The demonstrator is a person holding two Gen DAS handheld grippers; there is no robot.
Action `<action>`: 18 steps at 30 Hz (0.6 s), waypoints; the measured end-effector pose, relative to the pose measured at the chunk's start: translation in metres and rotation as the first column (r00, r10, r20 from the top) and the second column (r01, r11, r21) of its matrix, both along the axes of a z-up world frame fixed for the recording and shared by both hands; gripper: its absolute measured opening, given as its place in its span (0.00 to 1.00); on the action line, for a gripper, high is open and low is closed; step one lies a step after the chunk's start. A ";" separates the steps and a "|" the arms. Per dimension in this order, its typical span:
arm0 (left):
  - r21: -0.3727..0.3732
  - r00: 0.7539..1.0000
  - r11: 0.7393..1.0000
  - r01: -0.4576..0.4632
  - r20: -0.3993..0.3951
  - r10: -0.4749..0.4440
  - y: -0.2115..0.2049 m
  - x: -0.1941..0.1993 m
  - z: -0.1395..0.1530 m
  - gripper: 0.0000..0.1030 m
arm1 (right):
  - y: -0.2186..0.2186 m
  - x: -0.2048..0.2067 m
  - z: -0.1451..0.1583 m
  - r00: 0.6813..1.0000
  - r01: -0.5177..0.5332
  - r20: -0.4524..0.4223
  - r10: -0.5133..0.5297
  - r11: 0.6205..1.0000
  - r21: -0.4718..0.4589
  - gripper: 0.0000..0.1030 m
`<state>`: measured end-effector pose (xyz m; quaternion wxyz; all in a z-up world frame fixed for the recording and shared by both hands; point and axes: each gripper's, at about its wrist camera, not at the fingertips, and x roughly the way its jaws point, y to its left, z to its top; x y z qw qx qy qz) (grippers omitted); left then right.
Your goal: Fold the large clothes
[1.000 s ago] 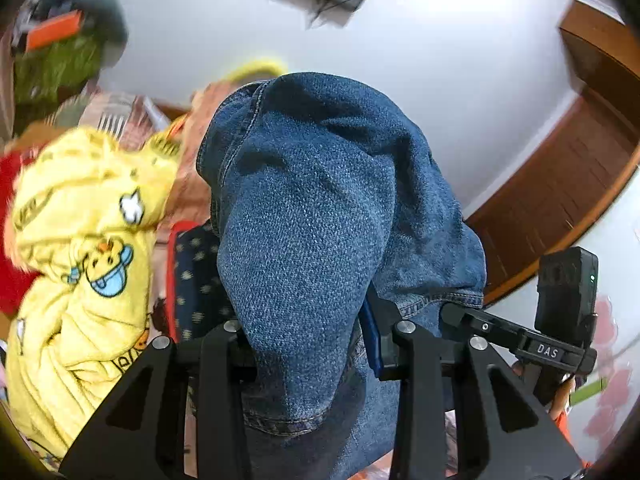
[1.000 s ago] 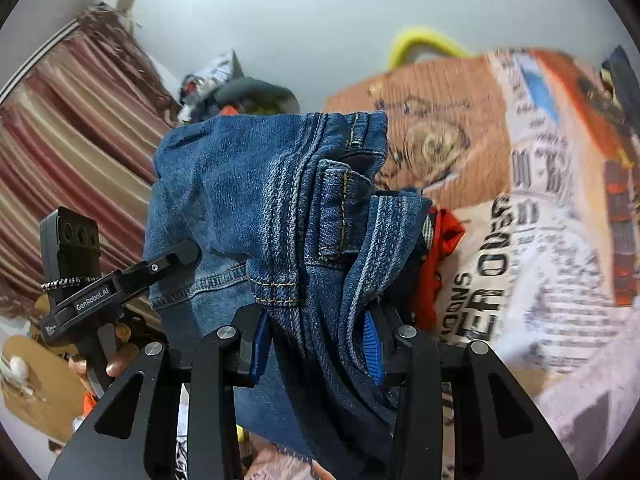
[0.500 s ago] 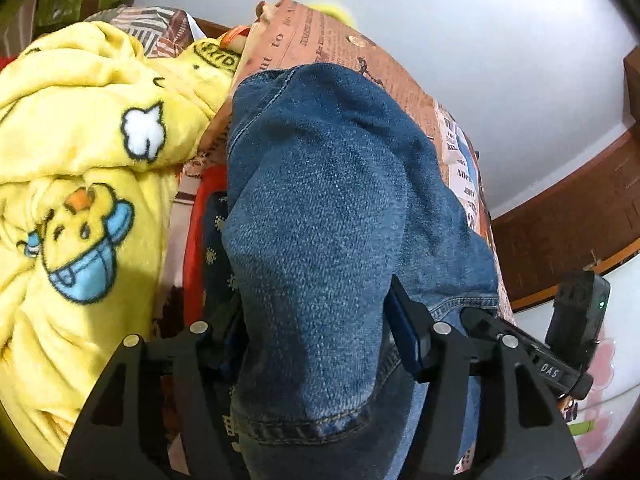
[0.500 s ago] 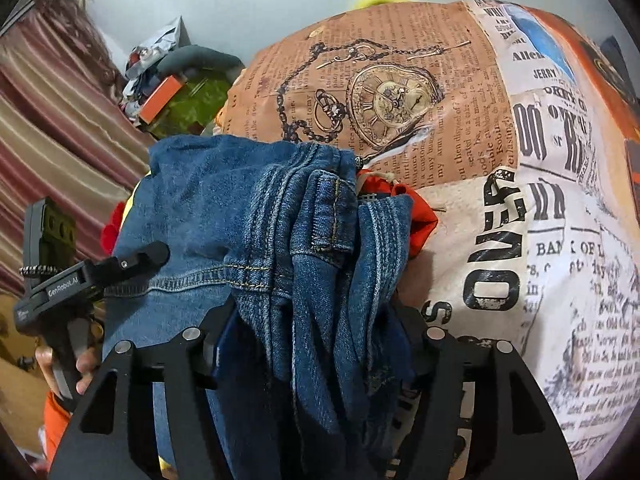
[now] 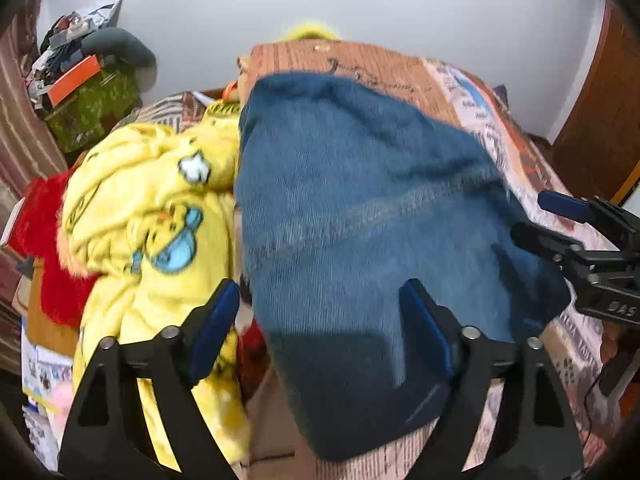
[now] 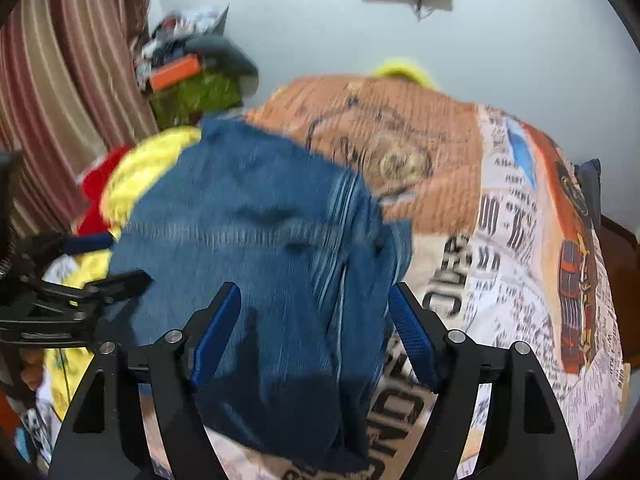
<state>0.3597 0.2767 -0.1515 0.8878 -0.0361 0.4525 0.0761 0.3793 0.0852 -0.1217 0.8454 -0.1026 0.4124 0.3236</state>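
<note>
The folded blue jeans [image 5: 360, 240] lie on the newspaper-print bedspread [image 5: 500, 152], and also fill the middle of the right wrist view [image 6: 256, 264]. My left gripper [image 5: 320, 320] is open, its blue pads apart on either side of the jeans' near edge. My right gripper [image 6: 316, 320] is open too, its pads standing wide over the jeans. The right gripper shows at the right edge of the left wrist view [image 5: 576, 232]; the left gripper shows at the left of the right wrist view [image 6: 80, 280]. Both views are motion-blurred.
A yellow cartoon-print fleece [image 5: 160, 216] and a red garment [image 5: 52, 248] are heaped left of the jeans. Clutter with a green bag [image 5: 92, 108] stands in the back-left corner by a striped curtain [image 6: 60, 80]. A wooden door [image 5: 600, 120] is at the right.
Both grippers have opened and let go of the jeans, which now lie spread on the bed. Both grippers have pulled back from the cloth.
</note>
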 end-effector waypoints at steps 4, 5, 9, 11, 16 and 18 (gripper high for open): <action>0.022 0.999 0.999 -0.033 -0.003 0.034 0.004 -0.020 -0.010 0.92 | -0.011 -0.002 -0.029 0.995 0.007 -0.095 -0.011 0.999 -0.042 0.71; 0.014 0.999 0.999 -0.031 -0.013 0.031 0.005 -0.026 -0.013 0.92 | -0.020 -0.005 -0.031 0.993 0.023 -0.119 -0.024 1.000 -0.014 0.72; -0.010 0.998 0.999 -0.052 -0.019 0.052 0.006 -0.051 -0.013 0.92 | -0.045 -0.011 -0.027 0.977 0.048 -0.209 -0.044 0.999 0.014 0.74; -0.007 0.998 0.998 -0.064 -0.021 0.063 0.003 -0.061 -0.008 0.92 | -0.053 -0.021 -0.016 0.980 0.063 -0.188 -0.062 0.998 -0.003 0.74; 0.016 0.997 0.997 -0.081 0.018 0.080 -0.013 -0.085 0.015 0.92 | -0.071 -0.052 0.029 0.993 0.056 -0.107 -0.051 0.997 0.049 0.74; 0.017 0.995 0.996 -0.087 0.055 0.086 -0.020 -0.096 0.034 0.92 | -0.078 -0.067 0.050 0.997 0.051 -0.060 -0.046 0.995 0.085 0.74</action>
